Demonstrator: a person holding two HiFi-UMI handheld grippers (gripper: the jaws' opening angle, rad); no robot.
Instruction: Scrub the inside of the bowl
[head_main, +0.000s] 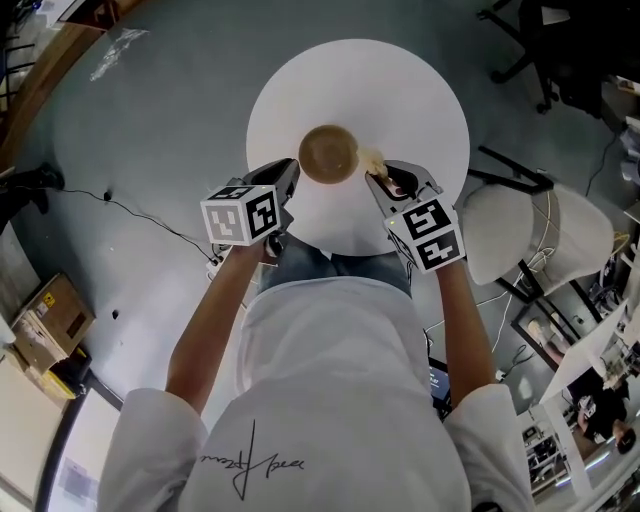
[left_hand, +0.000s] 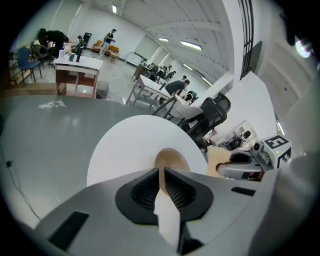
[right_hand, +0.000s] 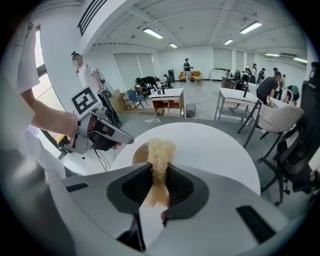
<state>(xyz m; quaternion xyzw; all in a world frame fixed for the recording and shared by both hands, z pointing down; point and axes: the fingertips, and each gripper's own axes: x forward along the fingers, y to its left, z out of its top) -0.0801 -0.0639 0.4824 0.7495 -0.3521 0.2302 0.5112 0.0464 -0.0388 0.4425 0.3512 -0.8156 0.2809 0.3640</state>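
Observation:
A brown wooden bowl (head_main: 328, 153) stands near the front of the round white table (head_main: 400, 90). My left gripper (head_main: 290, 172) sits at the bowl's left rim. In the left gripper view its jaws (left_hand: 161, 175) stand almost together, with a thin strip of the bowl (left_hand: 172, 159) rim between the pads. My right gripper (head_main: 378, 178) is shut on a pale fibrous scrubber (head_main: 371, 160) and holds it at the bowl's right rim. In the right gripper view the scrubber (right_hand: 160, 152) sticks up from the jaws (right_hand: 159, 172), and the bowl (right_hand: 139, 155) lies just behind it.
A white chair (head_main: 540, 230) stands close to the table's right side, and a black office chair (head_main: 560, 50) is farther back. A cardboard box (head_main: 45, 320) and a thin cable (head_main: 140, 215) lie on the grey floor at left.

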